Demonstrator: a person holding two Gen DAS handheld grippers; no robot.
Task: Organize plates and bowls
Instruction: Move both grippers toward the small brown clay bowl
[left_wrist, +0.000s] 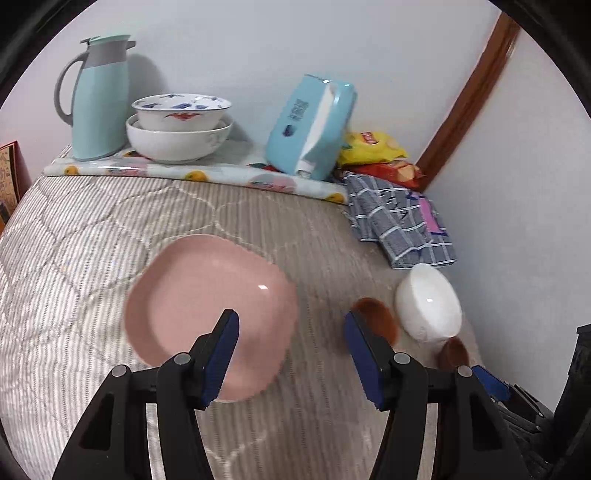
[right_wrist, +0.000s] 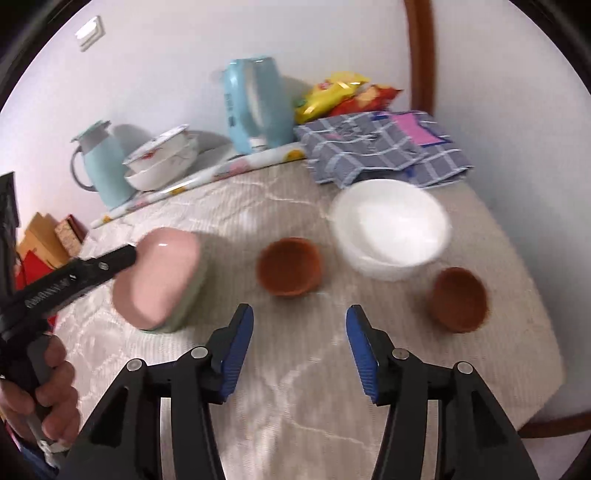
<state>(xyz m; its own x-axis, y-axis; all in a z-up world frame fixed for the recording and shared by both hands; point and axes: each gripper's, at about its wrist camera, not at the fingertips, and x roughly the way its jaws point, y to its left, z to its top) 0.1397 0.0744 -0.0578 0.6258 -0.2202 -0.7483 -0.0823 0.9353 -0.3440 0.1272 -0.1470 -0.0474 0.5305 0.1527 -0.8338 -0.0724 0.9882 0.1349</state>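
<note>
1. Your left gripper (left_wrist: 291, 325) hovers with jaws apart and nothing between them, above the near edge of the pink plate (left_wrist: 210, 314), which sits on a second pale plate on the quilted tabletop (left_wrist: 92, 236).
2. Your right gripper (right_wrist: 300, 321) also stands apart and empty, over bare quilt.
3. Ahead of it lie the white bowl (right_wrist: 391, 229) and two brown bowls (right_wrist: 290, 266), one just left of the white bowl, the other (right_wrist: 458, 299) near its right.
4. Two patterned bowls (left_wrist: 179, 125) sit stacked beside the teal jug (left_wrist: 98, 96).
</note>
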